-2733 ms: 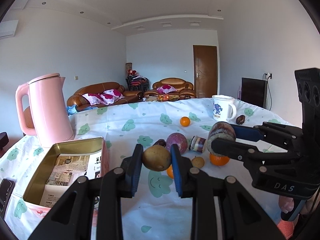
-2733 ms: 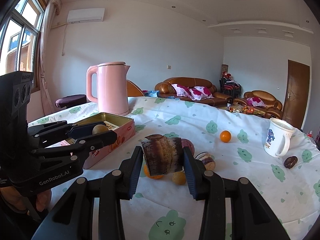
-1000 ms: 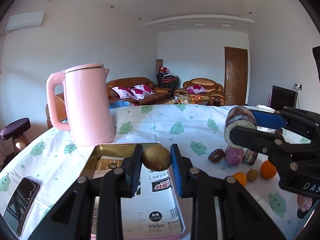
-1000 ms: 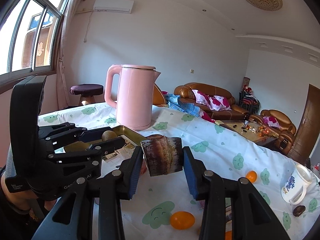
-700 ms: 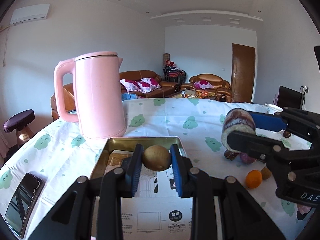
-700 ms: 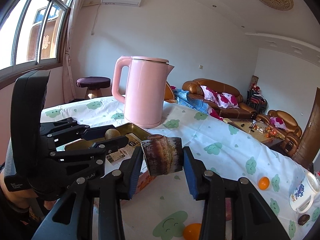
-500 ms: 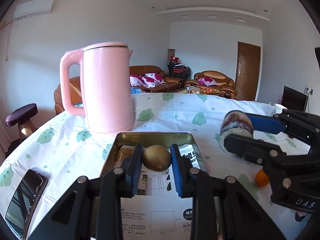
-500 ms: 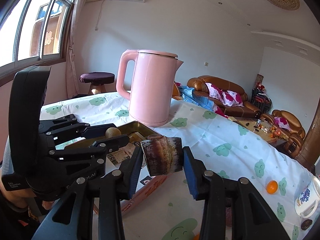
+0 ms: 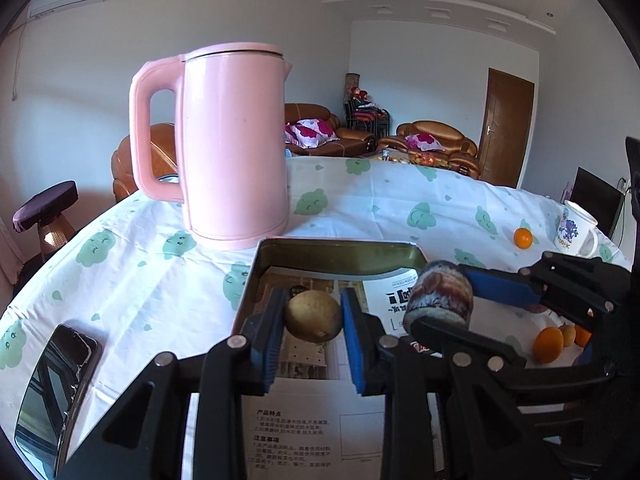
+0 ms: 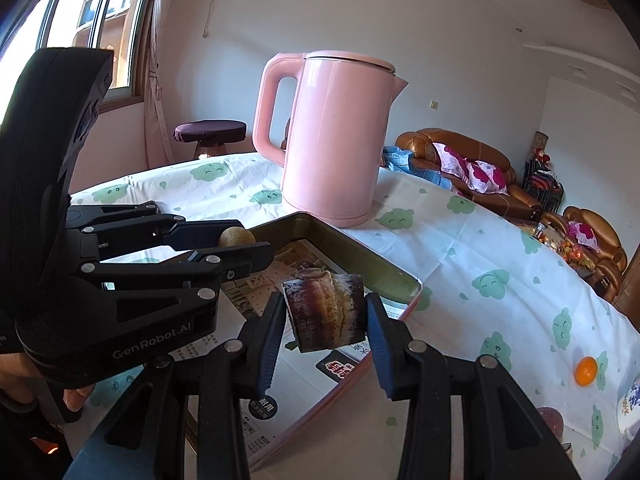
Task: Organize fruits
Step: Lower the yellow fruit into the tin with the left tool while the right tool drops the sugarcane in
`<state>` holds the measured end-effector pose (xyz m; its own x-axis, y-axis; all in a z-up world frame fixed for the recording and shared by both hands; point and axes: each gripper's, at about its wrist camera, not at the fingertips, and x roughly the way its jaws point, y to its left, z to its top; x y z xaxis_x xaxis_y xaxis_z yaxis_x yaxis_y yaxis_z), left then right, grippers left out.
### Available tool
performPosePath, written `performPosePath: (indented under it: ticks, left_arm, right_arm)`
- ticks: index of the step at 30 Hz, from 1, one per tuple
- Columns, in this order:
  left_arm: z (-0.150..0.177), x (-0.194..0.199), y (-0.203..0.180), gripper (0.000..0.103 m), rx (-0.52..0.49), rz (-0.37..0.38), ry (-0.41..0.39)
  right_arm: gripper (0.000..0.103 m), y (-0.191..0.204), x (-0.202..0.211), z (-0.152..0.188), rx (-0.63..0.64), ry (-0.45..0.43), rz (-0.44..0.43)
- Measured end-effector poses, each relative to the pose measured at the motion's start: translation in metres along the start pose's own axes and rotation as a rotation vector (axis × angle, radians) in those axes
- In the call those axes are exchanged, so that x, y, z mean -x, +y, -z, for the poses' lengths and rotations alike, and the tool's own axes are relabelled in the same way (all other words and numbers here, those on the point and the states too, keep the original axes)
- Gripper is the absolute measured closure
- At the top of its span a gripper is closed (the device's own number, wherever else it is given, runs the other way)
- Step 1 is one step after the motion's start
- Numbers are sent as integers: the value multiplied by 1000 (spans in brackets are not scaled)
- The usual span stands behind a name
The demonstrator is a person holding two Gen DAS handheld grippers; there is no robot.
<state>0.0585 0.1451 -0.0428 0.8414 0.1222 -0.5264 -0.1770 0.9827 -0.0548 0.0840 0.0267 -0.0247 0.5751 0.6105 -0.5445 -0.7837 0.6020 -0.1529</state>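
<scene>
A small brown fruit (image 9: 313, 315) is clamped between the blue pads of the left tongs (image 9: 313, 320) and is held above the open tin (image 9: 340, 254), which stands on the counter (image 9: 140, 280) just near of the pink kettle (image 9: 234, 140). A dark, banded cylindrical piece (image 10: 326, 317) is gripped in the part-closed right tongs (image 10: 326, 320), likewise over the tin, to the right of the left tongs. Oranges (image 9: 549, 344) are seen lying on the counter well to the right.
</scene>
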Motion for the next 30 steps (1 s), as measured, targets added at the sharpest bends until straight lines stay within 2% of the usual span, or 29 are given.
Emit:
performPosePath:
  ticks: [18,30]
  left_arm:
    - [0,-20,2,74,-13,-20,114]
    - [0,-27,1,74,-15,-22,148]
  right_arm:
    - [61,2,-21,6,-14,75,-11]
    - [60,10,-28,6,26,115,6]
